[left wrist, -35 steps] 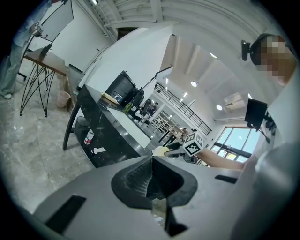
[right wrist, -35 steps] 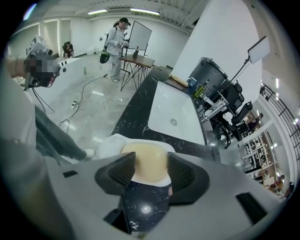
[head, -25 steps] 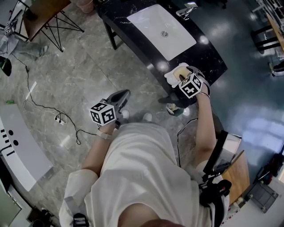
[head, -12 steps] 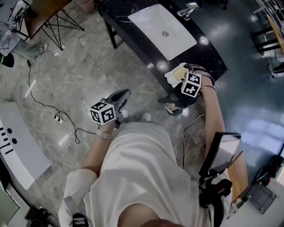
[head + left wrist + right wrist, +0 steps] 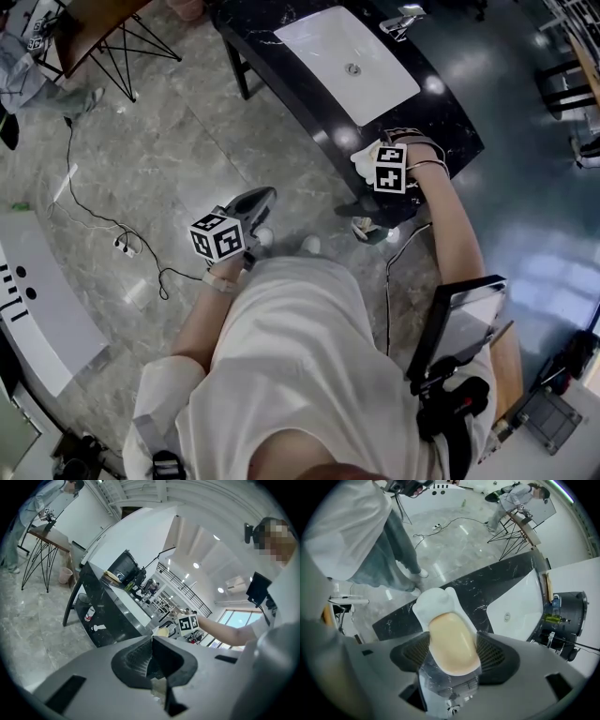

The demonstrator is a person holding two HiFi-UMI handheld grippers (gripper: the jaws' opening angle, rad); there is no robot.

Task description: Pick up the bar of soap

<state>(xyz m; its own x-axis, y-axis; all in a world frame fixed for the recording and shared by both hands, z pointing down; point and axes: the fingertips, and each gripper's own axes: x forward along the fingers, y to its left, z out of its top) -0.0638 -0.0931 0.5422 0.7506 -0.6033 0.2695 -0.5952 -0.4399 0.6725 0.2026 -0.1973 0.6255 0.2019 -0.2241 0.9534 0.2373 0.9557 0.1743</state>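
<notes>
My right hand-held gripper [image 5: 453, 654] hangs over the black table [image 5: 487, 590] just beside the white sink [image 5: 516, 607]. Its jaws are opening, and the bar of soap [image 5: 450, 634] sits between them, not gripped. The soap lies in its white soap dish [image 5: 432, 603], near the sink's short end. My left hand-held gripper [image 5: 151, 648] is well apart from the sink, over the floor, jaws closed on nothing.

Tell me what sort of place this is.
Probably a bathroom vanity mock-up in an open hall: a black marble counter with white sink and faucet, soap on a dish, cables loose on the stone floor.
</notes>
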